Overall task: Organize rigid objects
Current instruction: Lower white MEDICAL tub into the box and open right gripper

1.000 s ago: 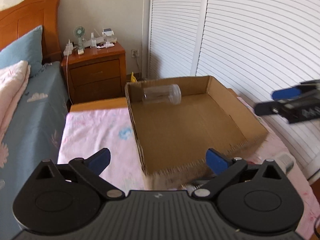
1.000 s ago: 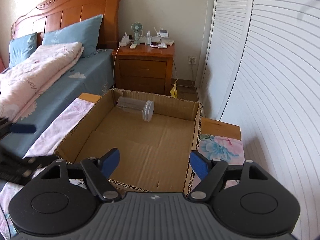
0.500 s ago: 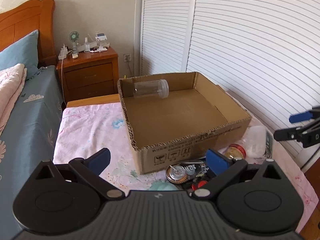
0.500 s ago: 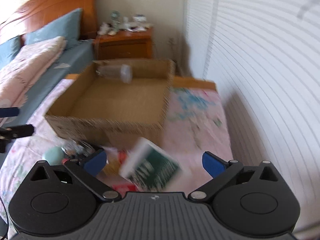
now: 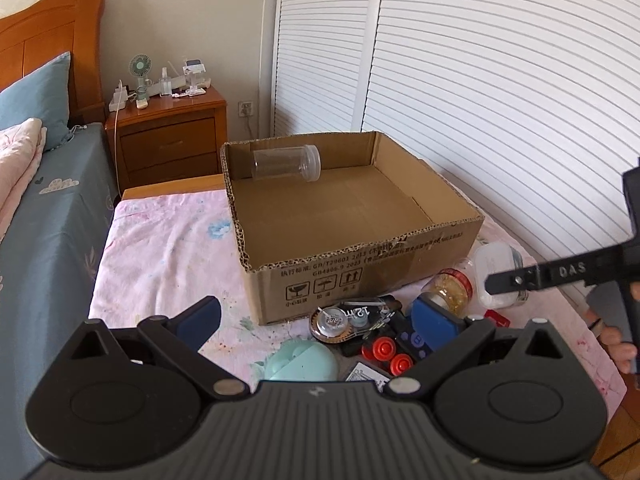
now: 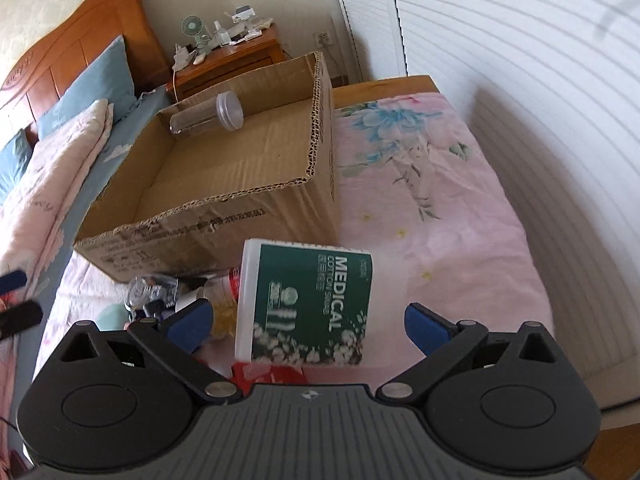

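An open cardboard box (image 5: pixel 360 264) (image 6: pixel 224 216) stands on the pink floral cloth. A clear plastic jar (image 5: pixel 286 163) (image 6: pixel 206 118) lies on its side inside at the far wall. Loose items lie in front of the box: a correction tape (image 5: pixel 348 318), a mint-green case (image 5: pixel 300 364), a black gadget with red buttons (image 5: pixel 386 354), a gold-filled jar (image 5: pixel 448 286), a white lidded tub (image 5: pixel 496 274). That tub shows in the right wrist view as a green-labelled cotton swab box (image 6: pixel 308 304). My left gripper (image 5: pixel 316 320) is open above the items. My right gripper (image 6: pixel 306 322) is open around the swab box, apart from it.
A bed with a blue sheet (image 5: pixel 44 216) and pillows lies at the left. A wooden nightstand (image 5: pixel 168 136) with a small fan stands behind. White louvred doors (image 5: pixel 480 80) run along the right. The pink cloth (image 6: pixel 420 184) lies bare right of the box.
Both grippers pulled back from over the box and dropped toward the items in front of it. The right gripper swung right and now frames the swab box.
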Tool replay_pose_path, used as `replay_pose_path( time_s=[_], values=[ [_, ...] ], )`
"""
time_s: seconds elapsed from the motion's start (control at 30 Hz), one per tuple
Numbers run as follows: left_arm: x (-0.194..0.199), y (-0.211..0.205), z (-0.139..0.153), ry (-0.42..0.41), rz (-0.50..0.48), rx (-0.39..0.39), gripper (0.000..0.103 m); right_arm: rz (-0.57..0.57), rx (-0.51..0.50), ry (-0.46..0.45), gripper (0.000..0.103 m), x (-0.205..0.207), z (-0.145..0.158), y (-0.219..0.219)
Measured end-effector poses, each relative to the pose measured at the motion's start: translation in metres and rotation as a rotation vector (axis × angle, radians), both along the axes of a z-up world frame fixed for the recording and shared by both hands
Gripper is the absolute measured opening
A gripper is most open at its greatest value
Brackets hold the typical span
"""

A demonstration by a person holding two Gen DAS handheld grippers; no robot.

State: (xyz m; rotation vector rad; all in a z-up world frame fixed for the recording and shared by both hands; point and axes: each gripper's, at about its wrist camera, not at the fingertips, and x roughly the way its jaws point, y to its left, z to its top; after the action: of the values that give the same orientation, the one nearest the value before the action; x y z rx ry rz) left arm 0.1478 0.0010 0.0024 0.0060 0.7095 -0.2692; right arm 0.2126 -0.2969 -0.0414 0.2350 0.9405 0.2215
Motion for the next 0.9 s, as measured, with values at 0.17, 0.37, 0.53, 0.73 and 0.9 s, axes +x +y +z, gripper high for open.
replay_pose_path(
  time_s=[0.17,0.37,0.53,0.73,0.9],
  values=[
    [0.0,0.001,-0.006,0.015,0.001,0.002,0.101,-0.022,-0.045,-0.004,0.091,0.004,-0.002,0.004],
    [-0.001,0.001,-0.012,0.023,-0.001,0.009,0.101,-0.008,-0.102,-0.016,0.088,0.002,0.008,0.007],
    [-0.004,0.002,-0.014,0.018,-0.006,0.017,0.101,0.027,-0.148,-0.081,0.087,-0.001,0.04,0.012],
    [-0.006,0.003,-0.02,0.005,-0.004,0.045,0.101,0.096,-0.215,-0.171,0.088,0.014,0.086,0.03],
    [-0.008,0.009,-0.023,0.004,0.004,0.053,0.101,0.148,-0.241,-0.203,0.087,0.055,0.103,0.054]
  ],
)
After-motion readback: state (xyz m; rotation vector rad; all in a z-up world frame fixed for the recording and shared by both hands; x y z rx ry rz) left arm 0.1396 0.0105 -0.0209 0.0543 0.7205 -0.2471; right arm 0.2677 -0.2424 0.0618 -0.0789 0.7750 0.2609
